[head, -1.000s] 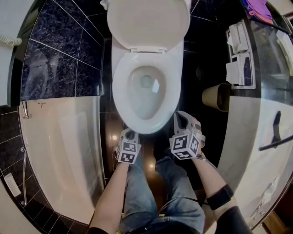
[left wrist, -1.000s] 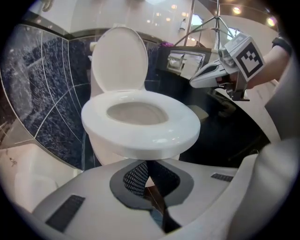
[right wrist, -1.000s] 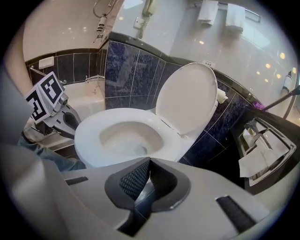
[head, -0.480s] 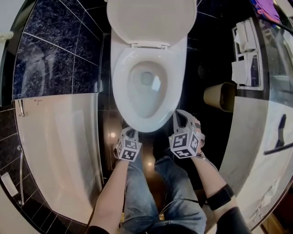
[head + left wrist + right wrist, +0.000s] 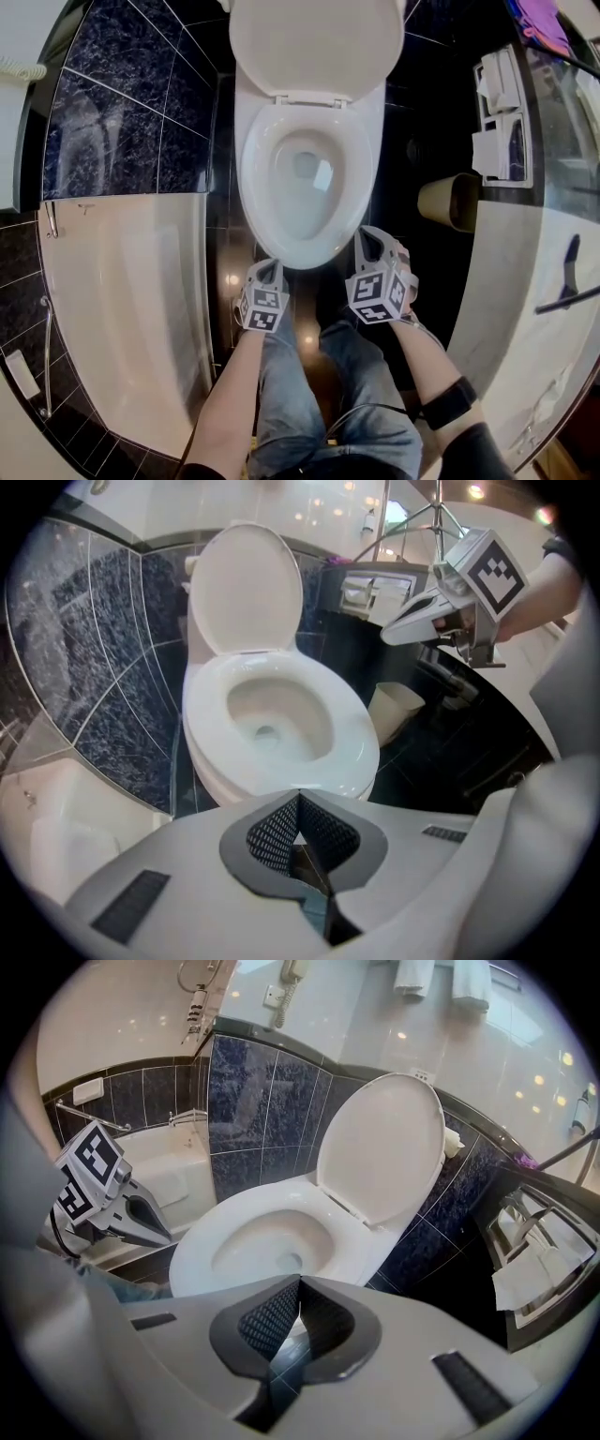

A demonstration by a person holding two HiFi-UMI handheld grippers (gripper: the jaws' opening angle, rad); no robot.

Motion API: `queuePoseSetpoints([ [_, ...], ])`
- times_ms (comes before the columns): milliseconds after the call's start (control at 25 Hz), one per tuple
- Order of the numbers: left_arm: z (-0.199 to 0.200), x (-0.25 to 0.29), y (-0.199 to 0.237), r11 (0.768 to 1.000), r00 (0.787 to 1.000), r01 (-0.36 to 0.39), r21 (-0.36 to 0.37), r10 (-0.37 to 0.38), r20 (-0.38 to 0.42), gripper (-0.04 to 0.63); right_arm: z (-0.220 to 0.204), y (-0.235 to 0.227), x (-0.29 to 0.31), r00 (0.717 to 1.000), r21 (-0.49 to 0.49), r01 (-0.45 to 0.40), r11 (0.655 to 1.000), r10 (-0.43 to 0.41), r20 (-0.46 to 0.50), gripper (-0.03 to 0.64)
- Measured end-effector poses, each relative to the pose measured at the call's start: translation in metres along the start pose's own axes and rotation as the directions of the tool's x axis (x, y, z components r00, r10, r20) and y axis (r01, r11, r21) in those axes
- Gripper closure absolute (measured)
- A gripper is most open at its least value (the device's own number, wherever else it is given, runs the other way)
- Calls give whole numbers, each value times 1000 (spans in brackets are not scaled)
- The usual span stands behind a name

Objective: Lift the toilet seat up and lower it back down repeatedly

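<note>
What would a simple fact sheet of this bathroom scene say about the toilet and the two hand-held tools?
Place: bathroom with dark tiles
Toilet lid: raised, leaning back
Toilet seat: down on the bowl
Left gripper: jaws together, holding nothing, near the seat's front edge
Right gripper: jaws together, holding nothing, near the seat's front edge
Bathtub: on the person's left
Tan bin: on the floor, right of the toilet
</note>
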State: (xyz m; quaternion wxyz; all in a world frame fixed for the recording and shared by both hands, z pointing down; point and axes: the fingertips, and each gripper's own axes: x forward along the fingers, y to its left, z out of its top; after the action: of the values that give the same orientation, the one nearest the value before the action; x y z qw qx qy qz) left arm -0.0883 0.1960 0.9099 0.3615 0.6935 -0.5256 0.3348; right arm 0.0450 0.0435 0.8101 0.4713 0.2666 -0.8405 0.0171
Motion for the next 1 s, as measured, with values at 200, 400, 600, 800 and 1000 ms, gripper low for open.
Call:
queuePoseSetpoints([
  [200, 69, -65, -1, 1000, 992, -29, -12, 30, 119, 595, 36, -18, -42, 999, 79, 4, 997, -7, 40, 598],
  [400, 152, -170, -3, 997, 972, -57, -53, 68, 223, 595, 104, -51, -121, 992, 183, -10, 983, -13, 124, 598],
  [600, 239, -274, -5, 996, 939, -88, -15, 88, 331, 595, 176, -86, -203, 972, 224, -19, 974, -35, 234, 598],
  [800, 292, -349, 6, 989, 894, -144, -38, 146, 424, 595, 226, -113, -272, 944, 267, -17, 964, -72, 322, 598],
  [1000, 321, -400, -6, 990, 875, -140, -31, 139, 465, 595, 241, -129, -320, 930, 282, -11, 959, -94, 356, 598],
])
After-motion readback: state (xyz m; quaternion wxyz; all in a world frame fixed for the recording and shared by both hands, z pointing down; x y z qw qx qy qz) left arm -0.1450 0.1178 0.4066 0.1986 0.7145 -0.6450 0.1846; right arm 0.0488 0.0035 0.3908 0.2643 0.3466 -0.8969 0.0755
